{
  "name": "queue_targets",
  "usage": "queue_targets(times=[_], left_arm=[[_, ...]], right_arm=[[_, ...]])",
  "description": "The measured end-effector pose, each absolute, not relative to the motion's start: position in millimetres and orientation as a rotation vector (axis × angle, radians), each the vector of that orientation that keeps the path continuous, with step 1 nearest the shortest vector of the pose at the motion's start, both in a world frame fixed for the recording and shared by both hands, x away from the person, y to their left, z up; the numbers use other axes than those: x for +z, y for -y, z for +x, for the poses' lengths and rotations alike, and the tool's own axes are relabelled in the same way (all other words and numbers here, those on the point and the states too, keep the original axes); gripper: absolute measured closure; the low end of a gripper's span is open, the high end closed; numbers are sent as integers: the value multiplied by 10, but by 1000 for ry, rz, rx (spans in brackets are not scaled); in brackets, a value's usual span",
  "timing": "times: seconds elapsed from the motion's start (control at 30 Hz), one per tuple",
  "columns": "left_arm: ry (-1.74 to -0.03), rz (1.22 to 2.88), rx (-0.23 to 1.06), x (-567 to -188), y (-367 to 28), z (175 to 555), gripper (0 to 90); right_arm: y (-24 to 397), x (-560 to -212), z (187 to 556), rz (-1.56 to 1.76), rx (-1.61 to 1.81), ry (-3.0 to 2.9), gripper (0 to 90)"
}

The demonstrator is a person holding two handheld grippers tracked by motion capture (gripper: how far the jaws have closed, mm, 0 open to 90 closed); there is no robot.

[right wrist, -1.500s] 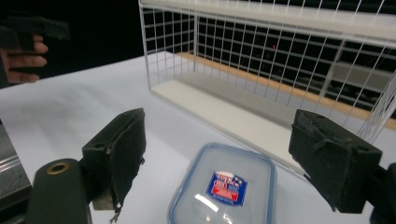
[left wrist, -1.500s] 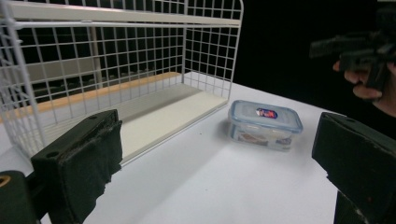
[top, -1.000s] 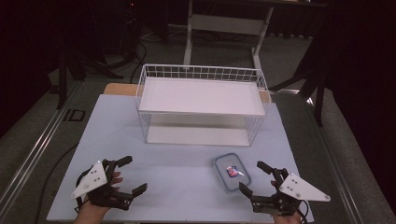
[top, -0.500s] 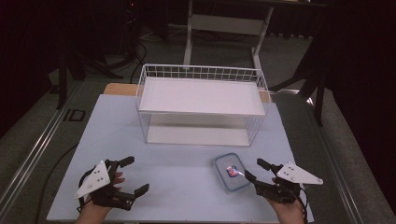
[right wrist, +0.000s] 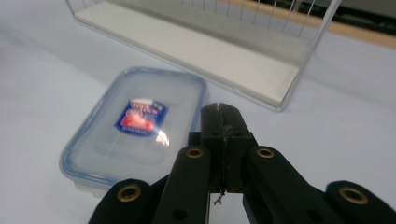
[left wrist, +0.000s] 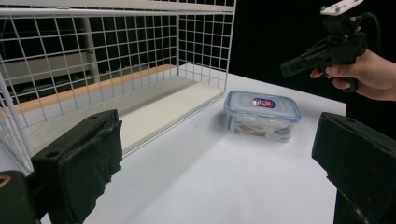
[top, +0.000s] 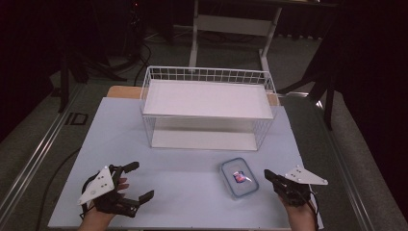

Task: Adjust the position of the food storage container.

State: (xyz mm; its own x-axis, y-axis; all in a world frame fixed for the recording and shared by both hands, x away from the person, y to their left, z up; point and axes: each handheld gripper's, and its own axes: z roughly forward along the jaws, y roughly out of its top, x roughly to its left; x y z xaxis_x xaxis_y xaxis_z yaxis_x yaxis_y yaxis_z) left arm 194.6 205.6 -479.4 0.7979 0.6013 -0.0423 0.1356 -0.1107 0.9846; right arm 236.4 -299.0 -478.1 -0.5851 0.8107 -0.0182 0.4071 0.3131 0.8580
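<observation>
A: What takes up the most room?
B: The desk (top: 187, 187), with a white wire basket (top: 208, 108) standing at its far middle.

A: And nearer?
B: A clear plastic box (top: 239, 177) with a blue-rimmed lid and a red and blue label sits on the desk in front of the basket, toward the right.

A: The grippers?
B: The left gripper (top: 136, 182) hovers near the front left corner, its fingers spread wide, released. The right gripper (top: 267, 174) sits just beside the box's right edge, fingers clenched together on nothing.
</observation>
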Motion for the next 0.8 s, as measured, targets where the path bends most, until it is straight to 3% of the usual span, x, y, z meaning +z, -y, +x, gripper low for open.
queue_targets(times=[0.8], left_arm=[[-536,1674,416,-4756,-1950,1973,27]], right_arm=[[2896,-5128,2356,1288,1001,-2308,900]])
